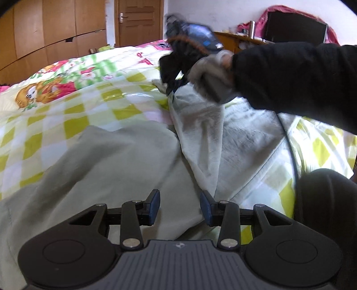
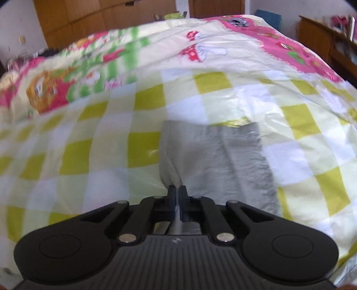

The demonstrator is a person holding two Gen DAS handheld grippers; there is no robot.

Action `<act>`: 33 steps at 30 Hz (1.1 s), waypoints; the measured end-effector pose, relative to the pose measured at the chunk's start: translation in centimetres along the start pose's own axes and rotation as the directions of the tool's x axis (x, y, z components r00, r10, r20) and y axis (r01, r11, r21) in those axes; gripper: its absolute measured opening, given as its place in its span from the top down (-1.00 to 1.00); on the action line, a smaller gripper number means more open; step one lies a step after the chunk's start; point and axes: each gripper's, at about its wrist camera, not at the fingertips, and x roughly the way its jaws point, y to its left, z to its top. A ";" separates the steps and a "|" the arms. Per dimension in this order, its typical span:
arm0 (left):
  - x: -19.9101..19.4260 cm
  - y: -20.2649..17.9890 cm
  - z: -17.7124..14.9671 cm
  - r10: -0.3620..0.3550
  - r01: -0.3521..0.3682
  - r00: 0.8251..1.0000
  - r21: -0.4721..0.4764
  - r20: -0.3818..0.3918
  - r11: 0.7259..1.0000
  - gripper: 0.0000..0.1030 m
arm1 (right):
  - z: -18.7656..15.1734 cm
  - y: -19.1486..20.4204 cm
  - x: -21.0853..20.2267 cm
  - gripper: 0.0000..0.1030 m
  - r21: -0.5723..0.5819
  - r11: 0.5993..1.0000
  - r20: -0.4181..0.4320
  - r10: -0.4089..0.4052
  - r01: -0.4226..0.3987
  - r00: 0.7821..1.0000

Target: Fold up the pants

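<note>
Now pants [image 2: 214,160] between right tongs [image 2: 177,194].

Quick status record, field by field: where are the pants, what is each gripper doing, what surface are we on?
garment: light grey pants, spread on the bed, partly lifted on one side
surface: checked yellow-and-white bedspread
left gripper: open, hovering low over the pants, holding nothing
right gripper: shut on a pinched fold of the pants, fabric raised
right hand: gloved, blurred in the left wrist view
background: wooden door, wooden wardrobe
</note>
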 end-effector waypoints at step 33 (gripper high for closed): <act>6.6 -10.5 4.3 0.012 0.025 0.991 0.262 -0.136 0.965 -0.10 | -10.8 -27.0 -9.2 0.10 0.597 0.639 0.286 0.396 -0.485 0.873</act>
